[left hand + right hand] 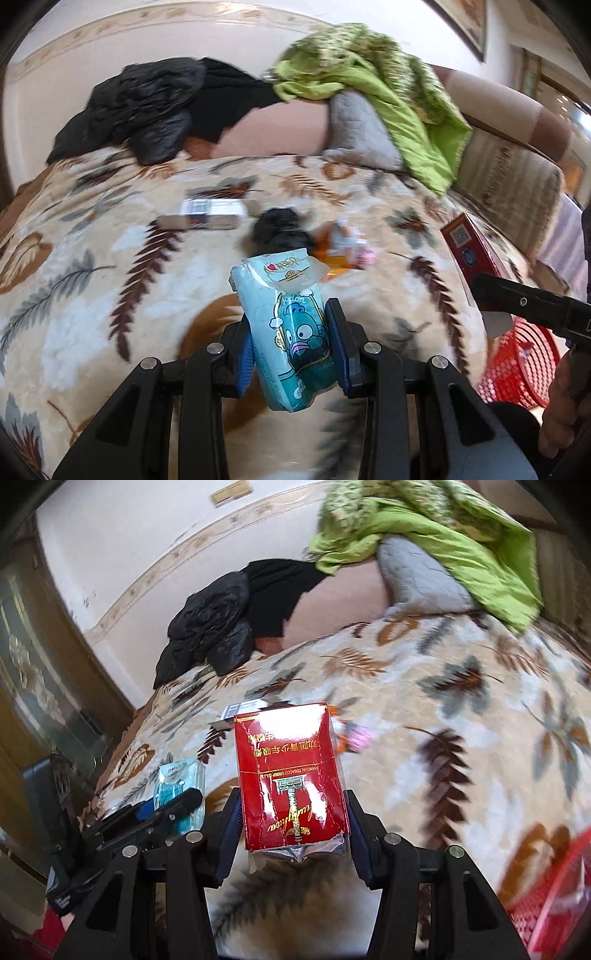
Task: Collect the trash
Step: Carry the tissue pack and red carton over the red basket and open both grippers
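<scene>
My left gripper (291, 332) is shut on a light blue tissue pack (286, 325) with a cartoon face, held above the leaf-patterned bed blanket (110, 258). My right gripper (291, 812) is shut on a red cigarette pack (290, 779), also above the bed; that pack shows in the left wrist view (471, 251) at the right. More trash lies ahead on the blanket: a white and grey box (210, 214), a black crumpled bag (280, 230), and orange and pink wrappers (343, 247). The tissue pack shows in the right wrist view (181, 782) at the left.
A red mesh basket (521, 365) stands at the bed's right side, also in the right wrist view (554, 897). A black jacket (147, 110), a grey pillow (358, 129) and a green quilt (388, 92) lie at the bed's far end against the wall.
</scene>
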The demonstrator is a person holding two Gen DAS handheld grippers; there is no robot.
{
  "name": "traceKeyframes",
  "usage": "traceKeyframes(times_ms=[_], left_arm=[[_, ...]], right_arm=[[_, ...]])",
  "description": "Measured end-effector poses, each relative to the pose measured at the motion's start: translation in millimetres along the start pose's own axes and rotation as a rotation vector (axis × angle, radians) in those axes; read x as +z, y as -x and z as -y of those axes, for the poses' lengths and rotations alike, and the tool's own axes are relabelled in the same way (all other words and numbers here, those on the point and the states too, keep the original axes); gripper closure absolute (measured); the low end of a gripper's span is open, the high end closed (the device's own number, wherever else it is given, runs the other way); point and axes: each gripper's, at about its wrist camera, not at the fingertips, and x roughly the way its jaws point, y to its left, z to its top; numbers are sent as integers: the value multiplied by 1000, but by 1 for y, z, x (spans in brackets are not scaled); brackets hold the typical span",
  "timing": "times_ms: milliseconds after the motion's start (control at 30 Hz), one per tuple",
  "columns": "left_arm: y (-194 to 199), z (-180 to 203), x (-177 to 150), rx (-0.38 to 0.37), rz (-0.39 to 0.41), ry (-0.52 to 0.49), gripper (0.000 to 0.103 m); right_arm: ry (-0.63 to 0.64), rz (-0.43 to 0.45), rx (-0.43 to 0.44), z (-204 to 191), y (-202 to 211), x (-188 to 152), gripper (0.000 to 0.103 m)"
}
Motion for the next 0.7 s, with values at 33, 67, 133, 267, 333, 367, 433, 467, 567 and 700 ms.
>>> traceKeyframes(times_ms=[33, 67, 133, 267, 333, 367, 433, 467, 567, 700], left_arm=[[1, 9, 1, -17, -3, -15, 69], [2, 19, 3, -38, -7, -30, 69], [3, 44, 6, -101, -25, -52, 69], [5, 100, 11, -216, -48, -126, 69], [6, 135, 13, -287, -66, -176, 69], [6, 152, 13, -323, -77, -197, 69], [4, 181, 15, -380, -101, -226, 69], [2, 200, 15, -419, -122, -244, 69], [-5, 241, 12, -495, -171, -280, 69], [-20, 294, 2, -575, -250, -337, 60]], right_arm=[[-23, 4, -16, 11, 12, -3, 47], [-45, 8, -29, 21, 21, -6, 47], [-99, 23, -66, 46, 45, -12, 47], [-236, 74, -168, 102, 100, -29, 47], [-293, 96, -212, 125, 124, -36, 47], [-319, 107, -233, 134, 135, -39, 47], [-368, 130, -279, 156, 158, -45, 47], [-389, 139, -300, 165, 168, -49, 47], [-437, 162, -339, 187, 191, -59, 46], [-511, 165, -375, 209, 201, -68, 43]])
